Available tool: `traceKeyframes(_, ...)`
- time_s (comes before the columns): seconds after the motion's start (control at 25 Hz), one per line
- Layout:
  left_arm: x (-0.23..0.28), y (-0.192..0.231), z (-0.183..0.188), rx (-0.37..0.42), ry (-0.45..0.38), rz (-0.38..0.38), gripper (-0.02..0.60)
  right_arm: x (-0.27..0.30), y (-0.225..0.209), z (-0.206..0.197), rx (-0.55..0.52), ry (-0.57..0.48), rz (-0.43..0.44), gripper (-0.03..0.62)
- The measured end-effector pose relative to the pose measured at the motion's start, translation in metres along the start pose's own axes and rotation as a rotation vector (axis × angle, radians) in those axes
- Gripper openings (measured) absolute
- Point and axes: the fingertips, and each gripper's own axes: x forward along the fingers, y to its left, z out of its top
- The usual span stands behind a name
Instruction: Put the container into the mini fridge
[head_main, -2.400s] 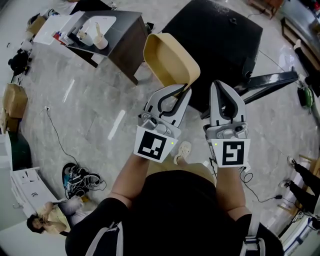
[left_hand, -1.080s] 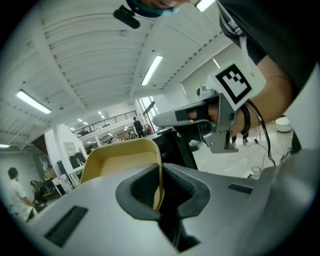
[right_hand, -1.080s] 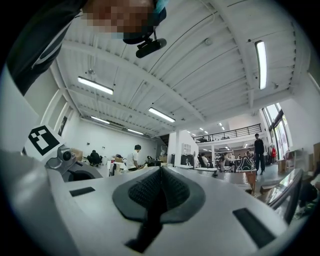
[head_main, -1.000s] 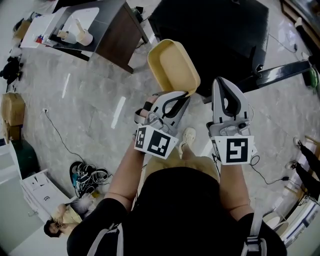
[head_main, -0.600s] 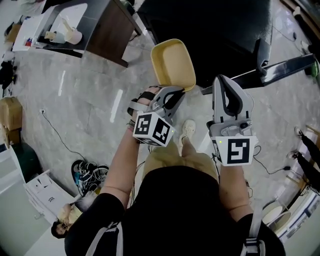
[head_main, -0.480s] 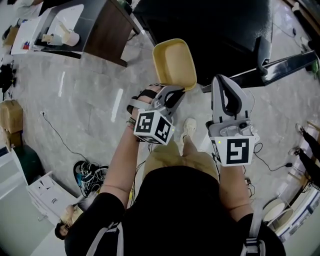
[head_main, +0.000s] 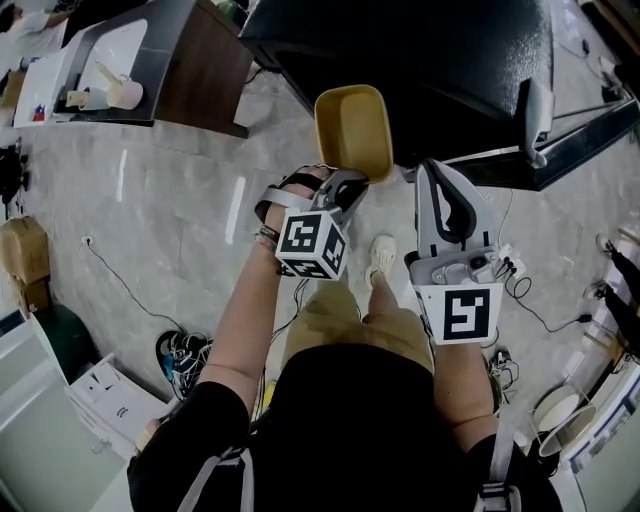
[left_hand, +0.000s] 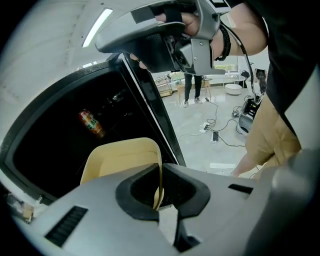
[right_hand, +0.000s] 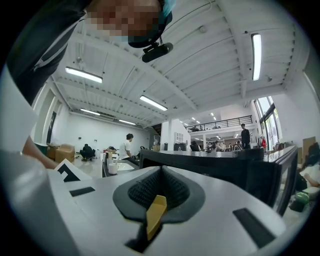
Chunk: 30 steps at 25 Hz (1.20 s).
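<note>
Our left gripper clamps the thin rim of the container; we judge it light, stiff plastic that may pivot, so a deep rim hold suits.

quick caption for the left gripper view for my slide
Left claw shut on the rim of the tan container, held before the open mini fridge with a can inside.

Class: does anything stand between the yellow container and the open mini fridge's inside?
Nothing visible does. The left hand-held gripper holds the container before the mini fridge's open front; a can stands deeper inside, off to one side.
</note>
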Motion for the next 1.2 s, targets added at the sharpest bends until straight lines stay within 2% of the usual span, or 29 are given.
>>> traceKeyframes(0.16, 0.025, 0.004, -0.008, 0.037, 0.008, -0.013, 0.034, 0.004, -0.008, -0.023, 0.01, 0.014, -0.025, 0.037)
traceKeyframes(0.32, 0.047, 0.01, -0.014, 0.07, 0.008, -0.031, 0.034, 0.006, -0.02, -0.054, -0.034, 0.053, -0.028, 0.037)
traceKeyframes(0.6, 0.088, 0.027, -0.034, 0.086, 0.002, -0.029, 0.034, 0.029, -0.032, -0.093, 0.003, 0.085, -0.075, 0.037)
traceKeyframes(0.96, 0.12, 0.055, -0.043, 0.124, -0.01, -0.013, 0.035, 0.047, -0.039, -0.121, 0.009, 0.112, -0.094, 0.037)
traceKeyframes(1.2, 0.133, 0.071, -0.045, 0.149, 0.009, 0.044, 0.035, 0.047, -0.04, -0.131, 0.012, 0.133, -0.093, 0.037)
